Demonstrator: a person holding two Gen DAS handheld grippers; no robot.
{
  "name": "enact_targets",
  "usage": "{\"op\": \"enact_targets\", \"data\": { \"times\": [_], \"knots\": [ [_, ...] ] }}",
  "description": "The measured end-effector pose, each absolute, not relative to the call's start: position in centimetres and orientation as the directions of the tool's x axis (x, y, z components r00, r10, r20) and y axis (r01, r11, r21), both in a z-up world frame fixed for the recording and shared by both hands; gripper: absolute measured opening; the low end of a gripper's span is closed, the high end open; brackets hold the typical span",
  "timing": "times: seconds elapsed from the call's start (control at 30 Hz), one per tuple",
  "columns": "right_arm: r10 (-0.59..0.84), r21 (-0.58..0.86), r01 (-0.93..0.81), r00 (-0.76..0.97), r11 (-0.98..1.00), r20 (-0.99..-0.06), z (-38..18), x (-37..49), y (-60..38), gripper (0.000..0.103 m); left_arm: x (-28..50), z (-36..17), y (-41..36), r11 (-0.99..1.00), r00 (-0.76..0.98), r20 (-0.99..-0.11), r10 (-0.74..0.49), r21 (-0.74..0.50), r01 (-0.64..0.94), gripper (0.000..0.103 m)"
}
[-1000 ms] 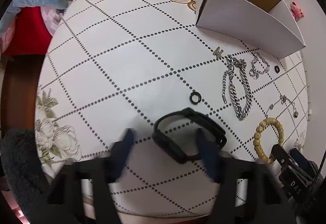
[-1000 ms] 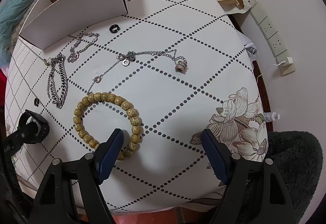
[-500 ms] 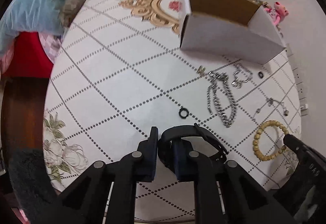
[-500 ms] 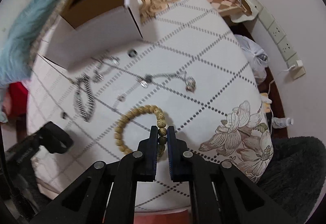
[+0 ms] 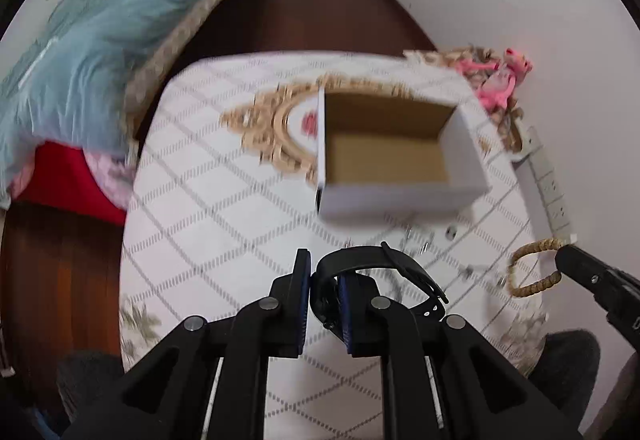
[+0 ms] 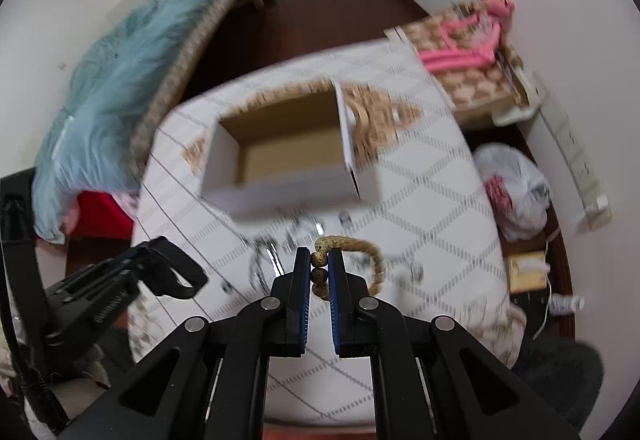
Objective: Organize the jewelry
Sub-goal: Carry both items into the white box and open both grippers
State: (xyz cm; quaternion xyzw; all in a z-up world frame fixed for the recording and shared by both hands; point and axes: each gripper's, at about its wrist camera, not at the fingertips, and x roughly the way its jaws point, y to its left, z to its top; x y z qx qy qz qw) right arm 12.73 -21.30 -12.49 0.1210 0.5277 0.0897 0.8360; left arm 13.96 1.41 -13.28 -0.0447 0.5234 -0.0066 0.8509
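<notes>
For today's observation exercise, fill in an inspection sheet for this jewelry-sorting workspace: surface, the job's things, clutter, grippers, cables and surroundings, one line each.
Surface: round table under a white diamond-patterned cloth with a gold medallion.
Job's things: open cardboard box, inside looks empty; black watch band and beaded bracelet both lifted; silver chains lie blurred on the cloth before the box.
Clutter: nothing seen on the table beyond the jewelry.
Grippers: left gripper shut on the black watch band; right gripper shut on the beaded bracelet.
Cables: white cord on the floor; power strip on the wall.
Surroundings: blue fluffy blanket, pink plush toy, white plastic bag.
</notes>
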Motion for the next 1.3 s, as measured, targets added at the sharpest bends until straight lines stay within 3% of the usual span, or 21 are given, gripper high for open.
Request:
{"op": "enact_targets", "data": {
  "times": [0.33, 0.83, 0.87, 0.93, 0.97, 1.0, 1.13, 1.17, 1.2, 1.27, 1.3],
  "knots": [
    [0.295, 0.3, -0.072, 0.495, 0.951, -0.817, -8.1, 21.1, -20.2, 0.009, 20.5, -10.3, 0.2, 0.996, 0.513, -0.855, -0.075, -0.085, 0.003, 0.01],
    [0.37, 0.358, -0.095, 0.287, 0.929, -0.884, -15.0, 31.3, -18.4, 0.009, 28.4, -15.7, 0.2, 0.983, 0.341, -0.926, -0.161, -0.18, -0.024, 0.012],
    [0.371, 0.358, -0.097, 0.281, 0.929, -0.885, -15.2, 31.6, -18.4, 0.009, 28.6, -15.9, 0.2, 0.982, 0.333, -0.928, -0.167, -0.187, -0.029, 0.016],
    [0.385, 0.37, -0.103, 0.265, 0.923, -0.884, -15.5, 31.9, -18.2, 0.009, 29.0, -16.0, 0.2, 0.985, 0.325, -0.934, -0.149, -0.17, -0.037, 0.04],
    [0.394, 0.38, -0.105, 0.25, 0.919, -0.884, -15.7, 32.1, -18.2, 0.009, 29.2, -15.9, 0.2, 0.988, 0.326, -0.937, -0.128, -0.15, -0.042, 0.077],
    [0.404, 0.39, -0.108, 0.236, 0.915, -0.884, -15.9, 32.4, -18.2, 0.009, 29.2, -15.7, 0.3, 0.988, 0.334, -0.934, -0.123, -0.146, -0.045, 0.095],
    [0.392, 0.382, -0.089, 0.2, 0.92, -0.898, -16.2, 32.7, -18.7, 0.013, 29.5, -15.2, 0.9, 0.989, 0.341, -0.934, -0.105, -0.133, -0.058, 0.095],
    [0.387, 0.377, -0.086, 0.193, 0.922, -0.902, -16.4, 32.7, -18.8, 0.024, 29.5, -15.1, 1.1, 0.99, 0.343, -0.934, -0.099, -0.128, -0.063, 0.095],
    [0.378, 0.371, -0.074, 0.188, 0.926, -0.906, -16.5, 32.6, -19.0, 0.042, 29.6, -14.9, 1.3, 0.991, 0.347, -0.934, -0.088, -0.118, -0.068, 0.096],
    [0.37, 0.364, -0.065, 0.191, 0.929, -0.909, -16.6, 32.3, -19.5, 0.061, 29.3, -14.7, 1.7, 0.993, 0.362, -0.931, -0.053, -0.088, -0.081, 0.097],
    [0.357, 0.352, -0.061, 0.198, 0.934, -0.913, -16.6, 32.1, -19.6, 0.063, 29.1, -14.5, 1.9, 0.993, 0.372, -0.927, -0.037, -0.076, -0.09, 0.097]
  ]
}}
